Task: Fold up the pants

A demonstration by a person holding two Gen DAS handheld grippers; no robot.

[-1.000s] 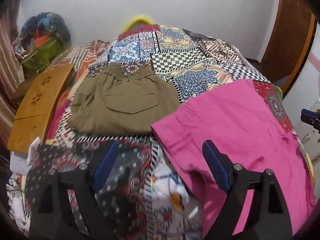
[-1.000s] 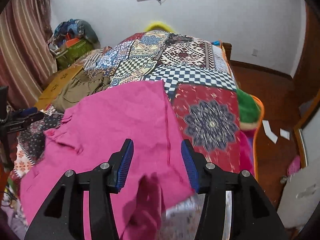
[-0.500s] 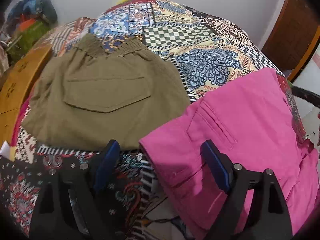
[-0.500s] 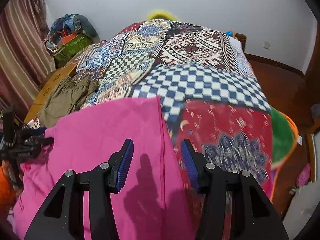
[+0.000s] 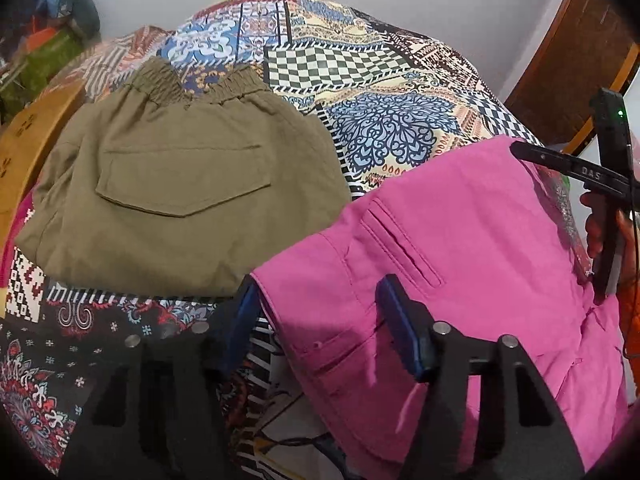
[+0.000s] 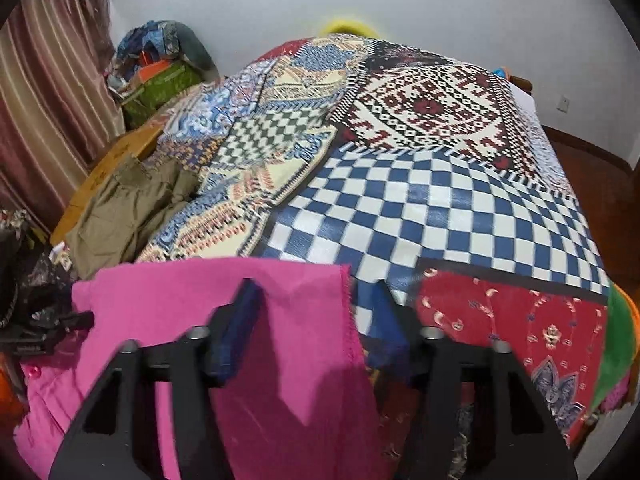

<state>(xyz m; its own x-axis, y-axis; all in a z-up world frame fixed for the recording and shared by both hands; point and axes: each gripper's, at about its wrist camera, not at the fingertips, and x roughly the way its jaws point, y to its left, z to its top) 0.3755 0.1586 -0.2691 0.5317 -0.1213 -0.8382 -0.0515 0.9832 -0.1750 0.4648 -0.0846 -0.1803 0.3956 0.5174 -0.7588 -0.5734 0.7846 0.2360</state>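
The pink pants [image 5: 460, 248] lie spread on the patchwork bedspread [image 5: 384, 80]. My left gripper [image 5: 320, 320] is open, its jaws astride the pants' waist corner with the back pocket just beyond. My right gripper [image 6: 320, 320] is open, its jaws astride the far right corner of the pink pants [image 6: 224, 292] at a leg hem. The right gripper's body [image 5: 608, 184] shows at the right edge of the left wrist view.
Folded olive shorts [image 5: 180, 200] lie left of the pink pants, also seen in the right wrist view [image 6: 128, 212]. A wooden board [image 5: 28, 148] lies along the bed's left edge. Bags [image 6: 160, 68] and a striped curtain [image 6: 44, 80] stand at the far left.
Both grippers have moved forward and down over the pink pants. The left has reached the waist corner, the right the far hem corner. Both stayed open.
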